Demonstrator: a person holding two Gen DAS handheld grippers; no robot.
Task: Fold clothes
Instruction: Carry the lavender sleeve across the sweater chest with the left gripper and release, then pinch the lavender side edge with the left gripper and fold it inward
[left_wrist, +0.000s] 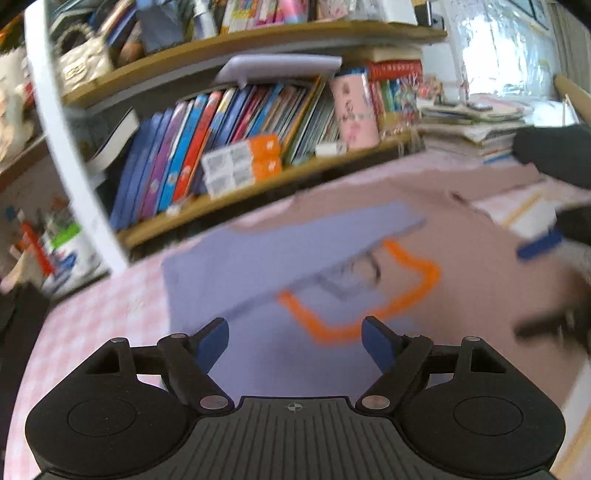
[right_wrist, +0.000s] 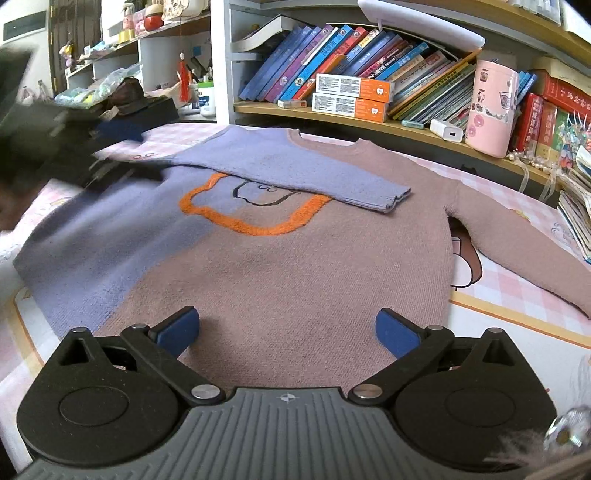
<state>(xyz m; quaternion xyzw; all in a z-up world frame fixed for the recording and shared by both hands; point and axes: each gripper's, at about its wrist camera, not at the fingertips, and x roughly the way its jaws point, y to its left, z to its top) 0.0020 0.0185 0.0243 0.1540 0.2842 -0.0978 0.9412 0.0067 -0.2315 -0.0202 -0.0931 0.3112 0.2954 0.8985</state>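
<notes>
On pink cloth (right_wrist: 517, 295): one sweater (right_wrist: 295, 266), two sleeves

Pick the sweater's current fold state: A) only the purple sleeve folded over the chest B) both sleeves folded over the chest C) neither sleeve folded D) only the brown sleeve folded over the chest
A: the purple sleeve lies across the sweater chest, over the top of the orange outline, while the brown sleeve is stretched out to the side on the pink checked cloth.
</notes>
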